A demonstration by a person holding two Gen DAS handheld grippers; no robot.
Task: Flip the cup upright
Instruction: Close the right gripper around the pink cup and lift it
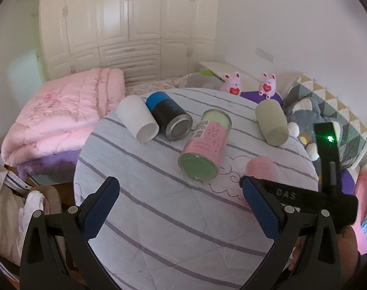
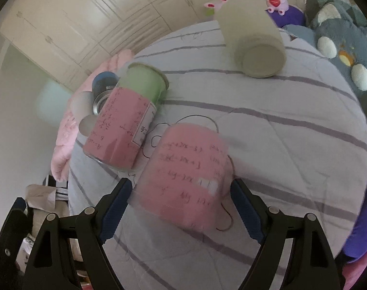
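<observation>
Several cups lie on their sides on a round table with a striped cloth (image 1: 159,217). A pink cup with writing (image 2: 185,176) sits between the open fingers of my right gripper (image 2: 181,207), tilted; the pads are close to its sides but apart from them. In the left wrist view this pink cup (image 1: 260,166) shows just beyond the right gripper's body. A green and pink glass cup (image 1: 204,145) (image 2: 127,123) lies at the centre. My left gripper (image 1: 178,207) is open and empty above the near part of the table.
A white cup (image 1: 137,120), a blue and black can-like cup (image 1: 170,118) and a beige cup (image 1: 271,122) (image 2: 253,46) lie at the table's far side. A bed with a pink quilt (image 1: 60,118), plush toys (image 1: 268,84) and a wardrobe (image 1: 125,24) stand behind.
</observation>
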